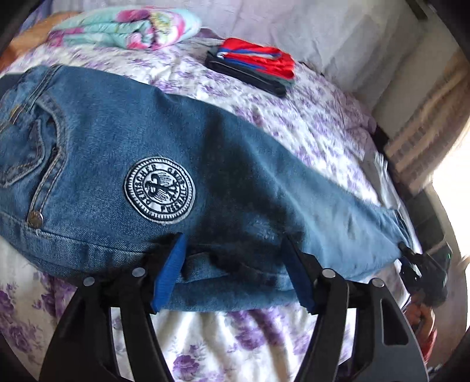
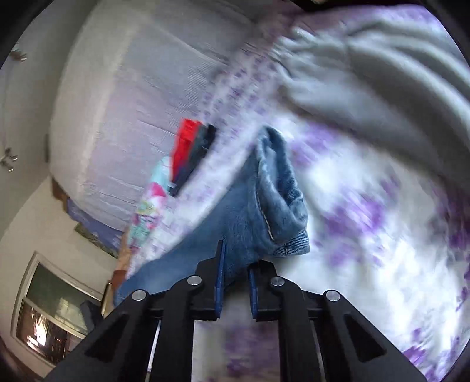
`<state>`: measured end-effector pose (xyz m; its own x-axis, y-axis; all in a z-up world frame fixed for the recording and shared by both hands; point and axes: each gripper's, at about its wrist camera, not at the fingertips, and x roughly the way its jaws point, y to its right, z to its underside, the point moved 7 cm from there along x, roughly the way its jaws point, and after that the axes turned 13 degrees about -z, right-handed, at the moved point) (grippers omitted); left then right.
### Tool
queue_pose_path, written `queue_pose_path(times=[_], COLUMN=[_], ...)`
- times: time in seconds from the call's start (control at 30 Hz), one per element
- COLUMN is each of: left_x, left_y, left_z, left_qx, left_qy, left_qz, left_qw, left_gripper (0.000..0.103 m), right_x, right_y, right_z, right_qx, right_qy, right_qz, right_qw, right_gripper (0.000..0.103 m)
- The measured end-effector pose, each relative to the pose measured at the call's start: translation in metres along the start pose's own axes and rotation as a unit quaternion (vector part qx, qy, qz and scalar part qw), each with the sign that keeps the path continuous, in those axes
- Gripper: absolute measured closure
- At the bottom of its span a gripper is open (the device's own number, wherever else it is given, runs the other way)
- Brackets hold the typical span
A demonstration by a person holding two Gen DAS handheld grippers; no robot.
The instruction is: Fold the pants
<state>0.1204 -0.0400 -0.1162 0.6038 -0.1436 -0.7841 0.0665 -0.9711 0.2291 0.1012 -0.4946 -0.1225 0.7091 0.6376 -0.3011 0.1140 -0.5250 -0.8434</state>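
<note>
Blue denim pants (image 1: 147,152) with a round embroidered patch (image 1: 160,190) lie across the bed, folded lengthwise, waist at the left. My left gripper (image 1: 235,249) is open, its blue pads straddling the pants' near edge. My right gripper (image 2: 236,264) is shut on the pants' leg end (image 2: 273,188), which hangs bunched in front of it. The right gripper also shows at the far right of the left wrist view (image 1: 411,258), holding the leg end.
The bed has a white sheet with purple flowers (image 1: 264,338). A folded stack of red and dark clothes (image 1: 252,64) and a folded floral blanket (image 1: 126,26) lie at the back. A grey blanket (image 2: 382,73) lies beyond the leg end.
</note>
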Motion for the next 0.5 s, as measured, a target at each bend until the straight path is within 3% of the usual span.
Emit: queue_pose_path(times=[0.03,0.1,0.13,0.2,0.23,0.3,0.37,0.43,0.5], left_x=[-0.001,-0.006,-0.012,-0.024,-0.028,-0.036,-0.042,-0.039,-0.028], left_y=[0.002,0.002,-0.002,-0.013,-0.016,-0.016,-0.008,0.008,0.018], left_z=[0.004,0.009,0.010,0.008,0.006,-0.003,-0.013,-0.021,-0.023], left_qx=[0.018,0.031,0.016,-0.024,-0.030,-0.015,0.013,0.031,0.041], left_qy=[0.006,0.011,0.005,0.000,0.002,0.026,0.056,0.058,0.046], left_qz=[-0.008,-0.012,0.003,0.037,0.038,0.015,-0.013,-0.004,0.000], left_qw=[0.9998,0.9994,0.9999,0.9990,0.9988,0.9994,0.9983,0.9978,0.9981], left_gripper=[0.038,0.039,0.039,0.040,0.040,0.040,0.039,0.038,0.038], right_x=[0.001,0.000,-0.007,-0.025,-0.034,-0.048,-0.044,-0.043,-0.017], right_y=[0.003,-0.010,-0.021,-0.037,-0.043,-0.065,-0.086,-0.108,-0.132], right_z=[0.003,0.001,-0.005,-0.017,-0.022,-0.034,-0.038,-0.046,-0.046], right_qx=[-0.019,-0.072,-0.087,-0.080,-0.079,-0.127,-0.173,-0.179,-0.179], right_qy=[-0.005,-0.020,-0.013,0.014,0.032,0.076,0.066,0.087,0.050], right_qz=[-0.007,0.030,0.046,0.028,0.027,0.068,0.082,0.056,-0.002], right_qw=[1.000,0.997,0.995,0.996,0.996,0.987,0.979,0.978,0.983], right_gripper=[0.094,0.086,0.083,0.082,0.074,0.068,0.068,0.067,0.067])
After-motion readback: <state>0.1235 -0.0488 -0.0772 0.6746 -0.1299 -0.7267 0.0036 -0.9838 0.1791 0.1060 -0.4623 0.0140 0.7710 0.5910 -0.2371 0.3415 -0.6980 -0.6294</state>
